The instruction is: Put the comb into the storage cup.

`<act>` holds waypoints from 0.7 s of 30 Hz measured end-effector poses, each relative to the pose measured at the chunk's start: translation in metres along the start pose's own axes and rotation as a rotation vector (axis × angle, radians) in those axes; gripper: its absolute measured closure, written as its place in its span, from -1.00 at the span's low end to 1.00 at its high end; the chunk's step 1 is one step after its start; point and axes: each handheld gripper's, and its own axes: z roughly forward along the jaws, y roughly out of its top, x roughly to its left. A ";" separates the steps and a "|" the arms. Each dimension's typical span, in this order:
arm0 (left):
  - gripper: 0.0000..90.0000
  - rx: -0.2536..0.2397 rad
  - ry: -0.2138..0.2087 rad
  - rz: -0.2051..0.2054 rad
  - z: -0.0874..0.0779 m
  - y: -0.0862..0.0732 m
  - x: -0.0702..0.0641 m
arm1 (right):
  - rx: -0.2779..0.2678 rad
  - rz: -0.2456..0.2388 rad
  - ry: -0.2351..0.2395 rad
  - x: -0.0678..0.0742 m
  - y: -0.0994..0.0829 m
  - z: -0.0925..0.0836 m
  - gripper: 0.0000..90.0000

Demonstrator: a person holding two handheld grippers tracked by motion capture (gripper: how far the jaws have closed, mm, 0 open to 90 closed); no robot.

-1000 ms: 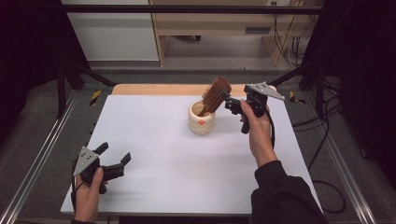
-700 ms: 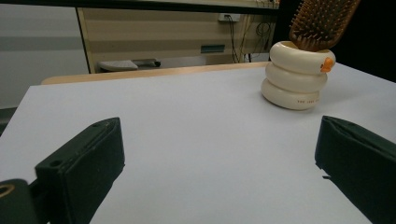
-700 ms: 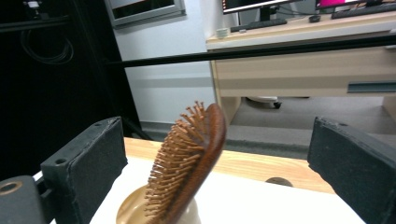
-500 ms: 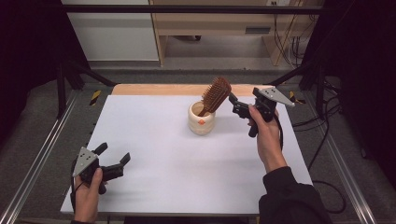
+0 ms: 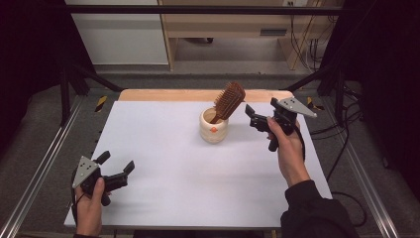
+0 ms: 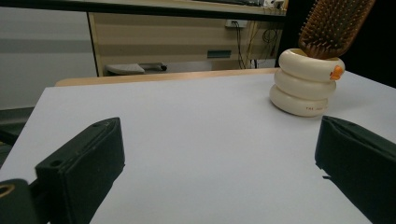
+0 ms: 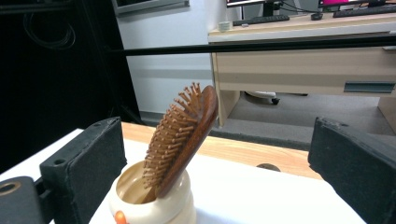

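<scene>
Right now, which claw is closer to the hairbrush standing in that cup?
The right claw. It hangs open just beside the hairbrush in the cup, not touching it. The left claw sits open at the table's near left corner, far away.

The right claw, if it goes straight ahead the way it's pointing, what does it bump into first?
Probably the wooden hairbrush standing tilted in the cream cup. The open right claw points straight at it, though depth is hard to judge.
</scene>
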 end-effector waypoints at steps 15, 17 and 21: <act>-0.97 -0.003 0.007 0.007 0.000 0.001 0.001 | -0.015 -0.021 0.014 0.004 -0.006 -0.012 -0.91; -0.97 -0.003 0.006 0.013 0.000 0.001 0.000 | -0.008 -0.019 0.015 0.004 -0.009 -0.015 -0.91; -0.97 -0.016 0.004 0.015 -0.002 0.001 0.000 | -0.010 -0.025 0.016 0.002 -0.013 -0.023 -0.91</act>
